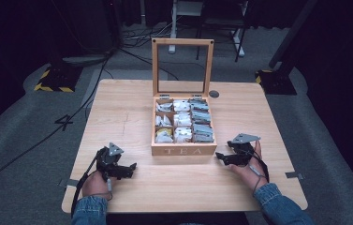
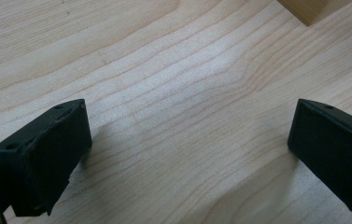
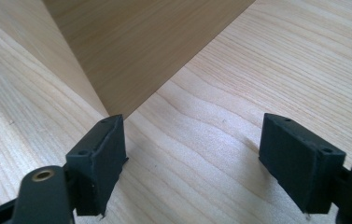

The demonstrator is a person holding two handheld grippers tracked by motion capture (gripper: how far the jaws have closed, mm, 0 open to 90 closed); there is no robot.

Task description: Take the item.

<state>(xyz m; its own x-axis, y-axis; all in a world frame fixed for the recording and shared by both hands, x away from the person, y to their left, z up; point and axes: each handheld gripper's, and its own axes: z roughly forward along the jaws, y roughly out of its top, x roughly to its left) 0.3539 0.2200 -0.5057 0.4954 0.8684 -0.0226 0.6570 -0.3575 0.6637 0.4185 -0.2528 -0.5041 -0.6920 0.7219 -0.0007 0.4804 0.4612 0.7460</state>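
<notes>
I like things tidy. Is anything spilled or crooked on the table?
Nothing stands out. The wooden tea box sits square on the pale wooden table, lid upright, its white and grey tea packets inside their compartments.

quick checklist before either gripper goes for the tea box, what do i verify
1. Lid of the tea box up and out of the way: ok, it stands upright behind the compartments.
2. Left gripper free: ok, jaws apart with bare table between them.
3. Right gripper free: ok, jaws apart, nothing held.
4. Right gripper clear of the box: cannot tell; in the right gripper view a box corner sits just past the left jaw, and contact is unclear.
5. Tea bags in reach from above: ok, the compartments are uncovered and filled.
6. Box square on the table: ok, it sits flat with the TEA front facing the person.
</notes>
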